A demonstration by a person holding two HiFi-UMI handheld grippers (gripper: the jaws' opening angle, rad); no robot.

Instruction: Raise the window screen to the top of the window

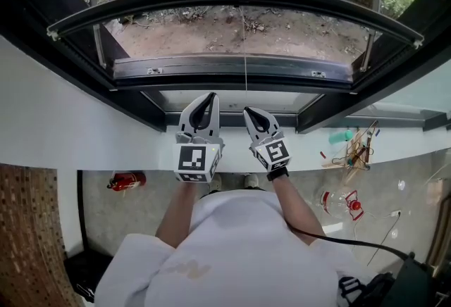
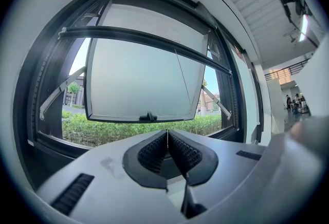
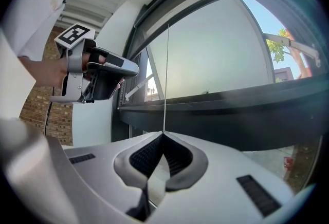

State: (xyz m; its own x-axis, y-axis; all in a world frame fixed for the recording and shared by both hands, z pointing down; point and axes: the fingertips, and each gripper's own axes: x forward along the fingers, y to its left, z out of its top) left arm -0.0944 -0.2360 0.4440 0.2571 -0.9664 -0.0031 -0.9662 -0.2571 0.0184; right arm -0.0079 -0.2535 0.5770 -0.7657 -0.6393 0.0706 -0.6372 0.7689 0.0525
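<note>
Window (image 1: 77, 59) with dark frame straight ahead, glass sash (image 2: 144, 79) swung outward over a green hedge (image 2: 103, 130). Across the opening, high up yet short of the top rail, dark bar of the window screen (image 2: 149, 39), thin cord (image 3: 167, 79) hanging from its middle. Lower down, side by side before the bottom frame, left gripper (image 1: 210, 96) and right gripper (image 1: 248, 110), both pointing level toward the glass. Left fingers pressed together with nothing between them, well clear of the cord. Right fingers pinching the cord's lower end, line running straight up from their tips.
</note>
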